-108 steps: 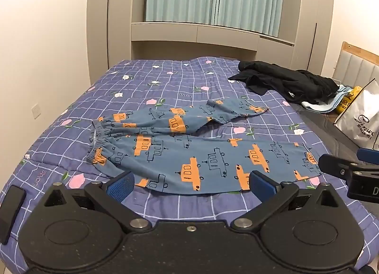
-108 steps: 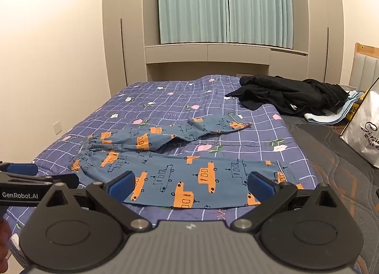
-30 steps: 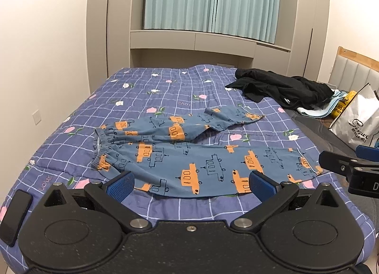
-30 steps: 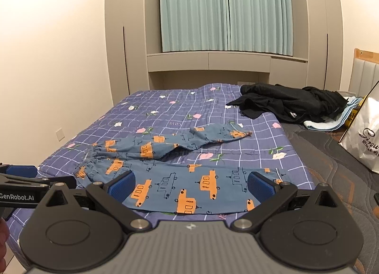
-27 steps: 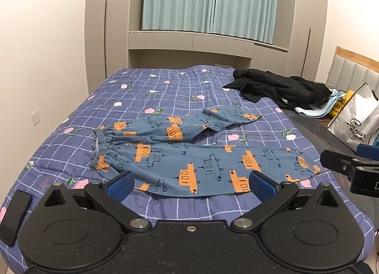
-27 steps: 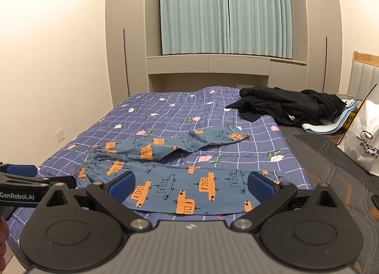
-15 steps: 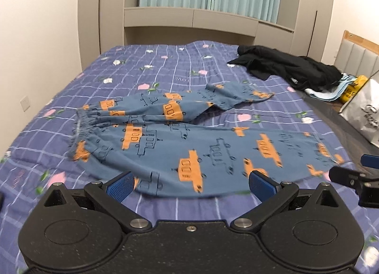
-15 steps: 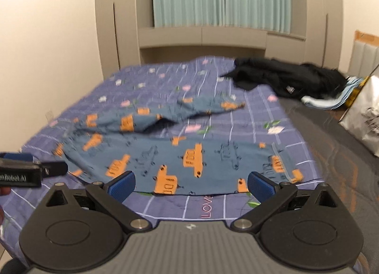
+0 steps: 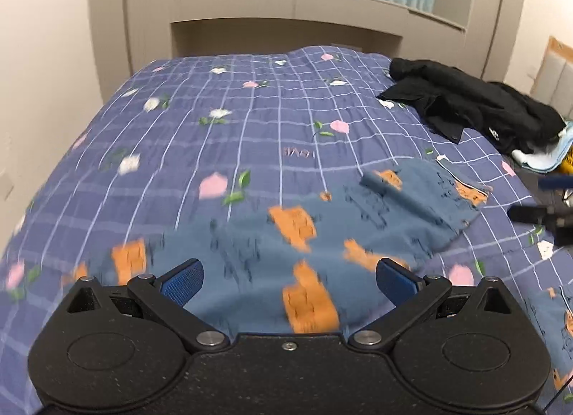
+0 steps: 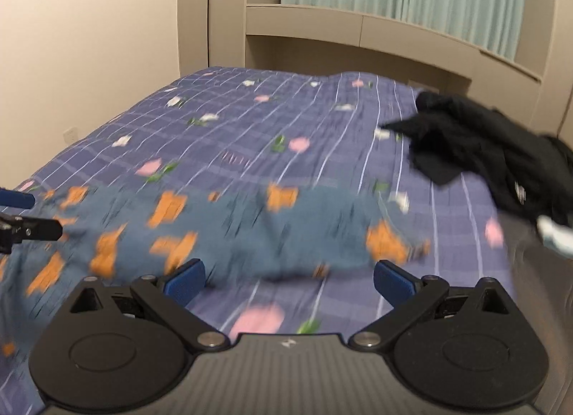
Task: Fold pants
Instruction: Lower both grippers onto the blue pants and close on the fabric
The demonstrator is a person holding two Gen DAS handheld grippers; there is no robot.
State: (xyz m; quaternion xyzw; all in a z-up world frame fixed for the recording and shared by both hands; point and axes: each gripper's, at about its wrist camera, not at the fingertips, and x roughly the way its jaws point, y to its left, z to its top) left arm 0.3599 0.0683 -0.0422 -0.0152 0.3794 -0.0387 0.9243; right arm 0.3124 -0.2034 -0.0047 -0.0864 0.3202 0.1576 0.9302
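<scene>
Blue pants [image 9: 358, 228] printed with orange vehicles lie spread on the bed, blurred by motion in both views. My left gripper [image 9: 288, 277] is open and low over the far leg, nothing between its blue pads. The far leg's cuff [image 9: 462, 192] lies ahead to its right. My right gripper [image 10: 288, 277] is open too, just short of the far leg [image 10: 286, 228], over bare quilt. The other gripper's tip shows at each view's edge [image 9: 537, 216] [image 10: 28, 230].
A purple checked quilt [image 9: 250, 121] with flowers covers the bed. A heap of black clothing [image 9: 472, 106] lies at the back right, with a light blue cloth [image 9: 544, 157] beside it. A wall runs along the left, cabinets and curtains stand behind.
Both grippers have swept forward and down over the bed, past the near leg, close to the pants' far leg. Both stay open. The views are now motion-blurred.
</scene>
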